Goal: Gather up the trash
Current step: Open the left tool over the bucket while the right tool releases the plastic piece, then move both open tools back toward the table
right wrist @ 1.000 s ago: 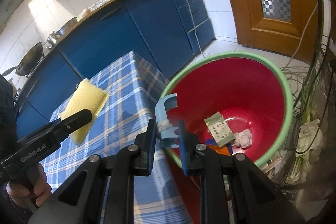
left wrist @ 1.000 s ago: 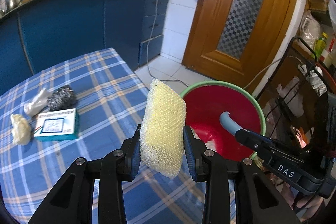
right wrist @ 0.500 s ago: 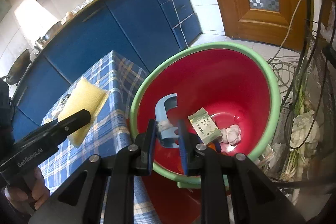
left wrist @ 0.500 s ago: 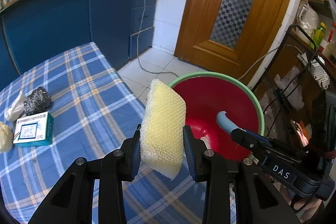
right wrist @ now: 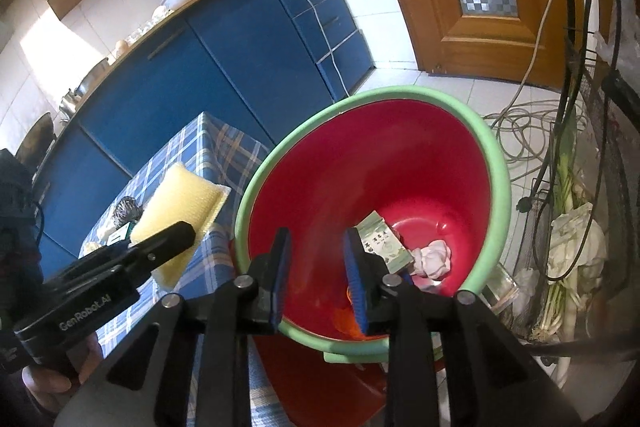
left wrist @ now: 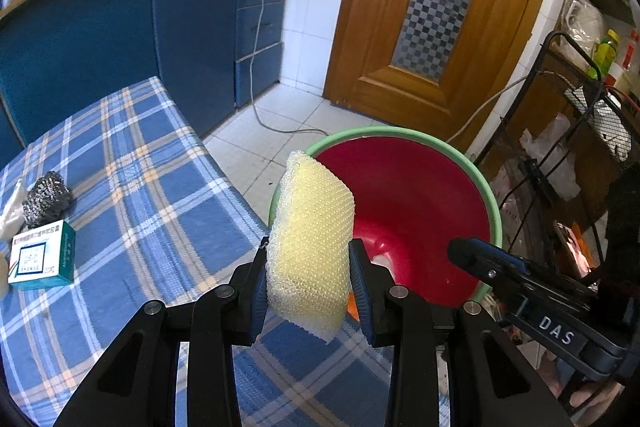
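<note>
A counter (left wrist: 132, 187) under a blue plaid cloth fills the left of the left wrist view, with blue kitchen cabinets (left wrist: 120, 39) behind it and a wooden door (left wrist: 420, 39) with checkered glass to the right. Just off the counter's near corner stands a red bucket (right wrist: 360, 163) with a green rim, open side up. Inside it, seen from the right wrist view, lie a green-and-white packet (right wrist: 384, 243), a crumpled pinkish tissue (right wrist: 434, 257) beside it and something orange (right wrist: 345, 319) lower down, partly hidden behind the claw. The left claw (left wrist: 308, 285) is clamped on a yellow mesh-covered sponge (left wrist: 310, 243), held upright on its edge between the pads, over the counter's edge and just beside the bucket's rim. The right claw (right wrist: 316, 279) hangs over the bucket's mouth with its jaws parting and nothing between them; the red inside of the bucket shows through the gap. Farther back on the counter rest a small teal-and-white box (left wrist: 42, 261), a steel wool scrubber (left wrist: 46, 193) just behind it, and a whitish crumpled scrap (left wrist: 10, 207) at the picture's left edge. A wire rack (left wrist: 580, 115) holding bags and bottles stands to the right of the bucket.
</note>
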